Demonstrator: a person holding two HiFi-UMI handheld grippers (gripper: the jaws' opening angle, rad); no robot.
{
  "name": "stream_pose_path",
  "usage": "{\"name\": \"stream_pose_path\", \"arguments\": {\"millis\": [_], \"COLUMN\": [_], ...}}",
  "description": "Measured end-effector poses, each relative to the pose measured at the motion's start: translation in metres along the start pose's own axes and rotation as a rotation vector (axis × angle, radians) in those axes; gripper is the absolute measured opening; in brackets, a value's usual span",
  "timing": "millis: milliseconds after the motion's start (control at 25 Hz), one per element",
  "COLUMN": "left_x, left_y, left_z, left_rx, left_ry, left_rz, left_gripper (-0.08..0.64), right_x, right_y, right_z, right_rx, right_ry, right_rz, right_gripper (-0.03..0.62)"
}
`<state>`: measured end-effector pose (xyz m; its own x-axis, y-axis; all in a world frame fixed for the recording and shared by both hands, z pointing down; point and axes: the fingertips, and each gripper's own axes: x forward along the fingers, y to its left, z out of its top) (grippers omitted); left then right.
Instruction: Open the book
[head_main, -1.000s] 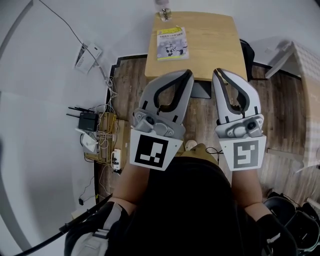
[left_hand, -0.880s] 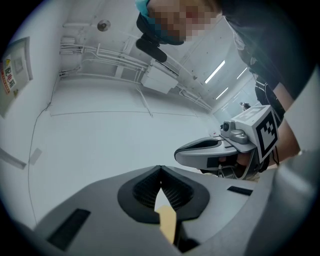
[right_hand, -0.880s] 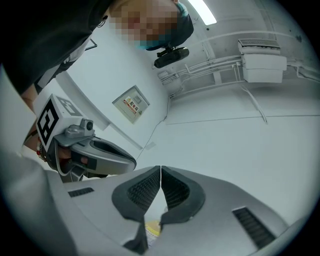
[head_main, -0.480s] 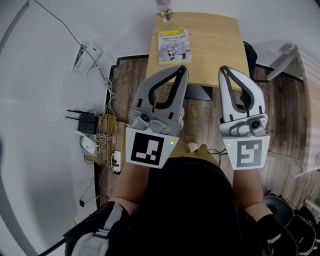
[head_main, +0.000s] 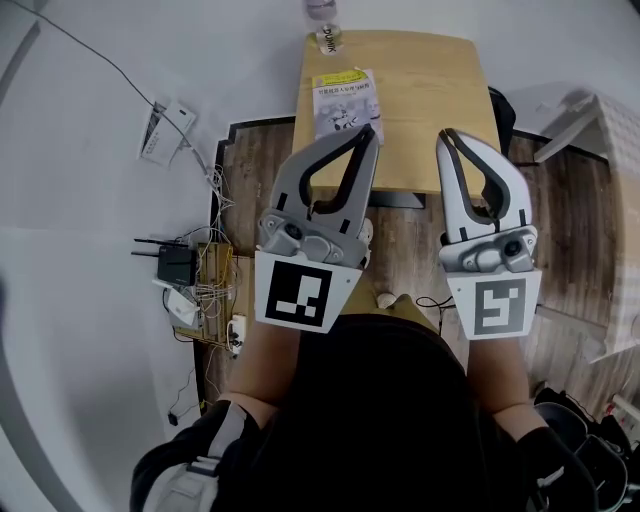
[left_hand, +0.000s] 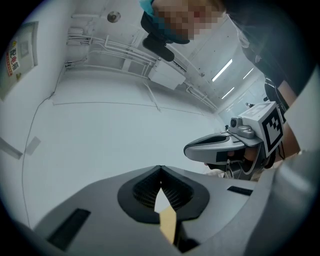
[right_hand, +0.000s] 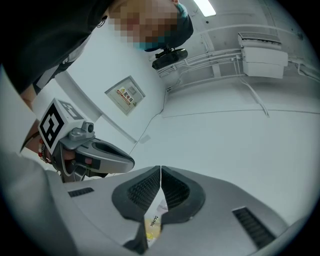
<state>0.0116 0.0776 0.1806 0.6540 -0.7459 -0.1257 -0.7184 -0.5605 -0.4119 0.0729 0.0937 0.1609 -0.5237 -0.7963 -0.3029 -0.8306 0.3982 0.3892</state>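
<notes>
The book lies closed and cover up on the left part of a small wooden table. Its long axis runs from the table's near edge toward its far edge, and the yellow strip of the cover sits at the far end. I can't quite make out from here which side the spine is on.

A small bottle stands at the table's far edge, just beyond the book. The table rests on a dark plank floor set against pale walls.

Left of the table, down on the floor, a black router sits in a tangle of cables, and a white box hangs on the wall further left. A dark chair shows past the table's right edge.

Both claws hover short of the table's near edge, side by side. The left gripper is clenched, its ribbed pads meeting tip to tip. The right gripper is clenched the same way, and neither touches the book.
</notes>
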Motion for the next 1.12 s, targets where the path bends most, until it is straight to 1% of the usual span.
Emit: {"name": "stream_pose_path", "arguments": {"millis": [160,320,480,680,960,1120], "left_x": [0.022,0.042,0.064,0.09,0.128,0.143], "left_y": [0.015,0.033,0.057,0.092,0.122,0.135], "left_z": [-0.011,-0.024,-0.035,-0.04,-0.06,-0.071], "left_rx": [0.026,0.024,0.037,0.046,0.049,0.027], "left_ry": [0.003,0.0,-0.003,-0.029,-0.038,-0.065], "left_rz": [-0.012,-0.026,-0.039,-0.057,-0.123,-0.143], "left_gripper": [0.006,0.006,0.006,0.006,0.006,0.006], "right_x": [0.025,0.05,0.082,0.122,0.168,0.188], "right_y": [-0.007,-0.013,-0.022,-0.031,-0.046,-0.049], "right_z": [-0.011,-0.022,-0.031,-0.039,-0.055,-0.069], "right_rx": [-0.002,-0.007,-0.019,-0.031,-0.051,-0.065], "right_ry": [0.003,0.01,0.011,0.014,0.017,0.041], "right_rz": [-0.001,-0.004,-0.011,-0.028,-0.067,-0.075], "right_gripper": [0.031,0.031,0.031,0.031,0.031,0.031]}}
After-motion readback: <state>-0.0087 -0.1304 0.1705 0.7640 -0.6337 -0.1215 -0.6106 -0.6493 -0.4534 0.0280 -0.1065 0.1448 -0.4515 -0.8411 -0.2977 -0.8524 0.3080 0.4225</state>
